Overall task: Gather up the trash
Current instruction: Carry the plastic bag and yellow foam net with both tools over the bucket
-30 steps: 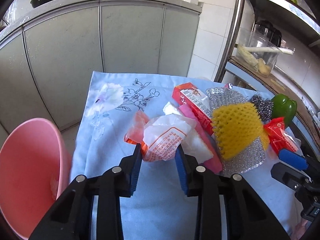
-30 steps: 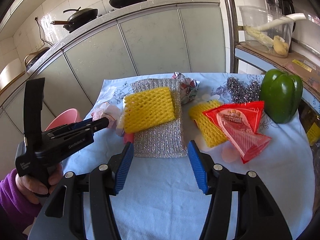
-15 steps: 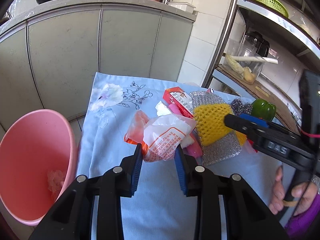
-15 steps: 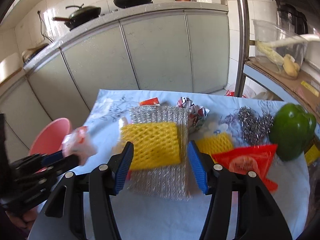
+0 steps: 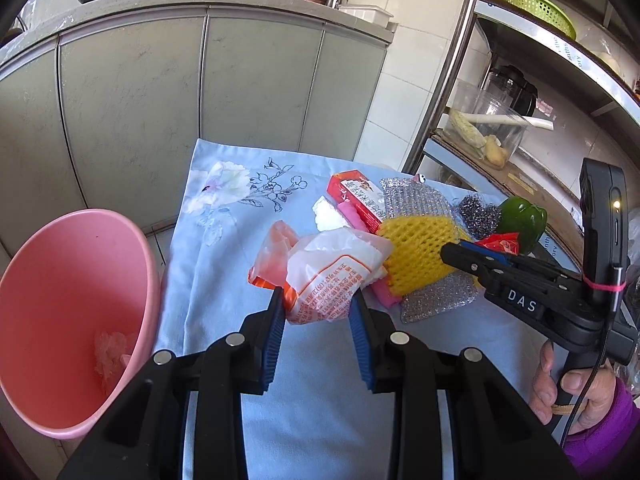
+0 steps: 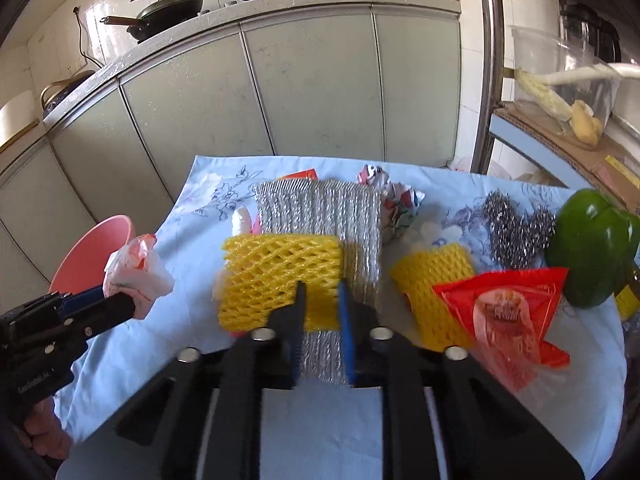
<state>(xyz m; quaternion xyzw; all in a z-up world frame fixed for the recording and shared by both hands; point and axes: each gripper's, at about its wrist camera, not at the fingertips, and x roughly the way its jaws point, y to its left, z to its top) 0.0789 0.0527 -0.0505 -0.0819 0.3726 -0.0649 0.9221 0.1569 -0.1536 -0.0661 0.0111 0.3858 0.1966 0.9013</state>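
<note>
My left gripper (image 5: 318,304) is shut on a crumpled white and orange plastic wrapper (image 5: 328,276) and holds it above the blue cloth; the wrapper also shows in the right wrist view (image 6: 134,270). A pink bin (image 5: 60,320) stands low at the left with a clear scrap inside. My right gripper (image 6: 322,300) has closed on the near edge of a yellow foam net (image 6: 280,276) that lies on a silver scouring pad (image 6: 320,216). A second yellow net (image 6: 432,276), a red wrapper (image 6: 508,312) and a crumpled foil wrapper (image 6: 396,200) lie to the right.
A green pepper (image 6: 592,248) and steel wool (image 6: 516,228) sit at the table's right. A red packet (image 5: 356,196) and pink strip (image 5: 352,216) lie behind the nets. Cabinets (image 6: 312,92) stand beyond the table; a metal shelf rack (image 5: 452,80) stands at the right.
My left gripper lifted the wrapper and pulled back toward the bin side. My right gripper moved in over the yellow net and its jaws closed from wide open.
</note>
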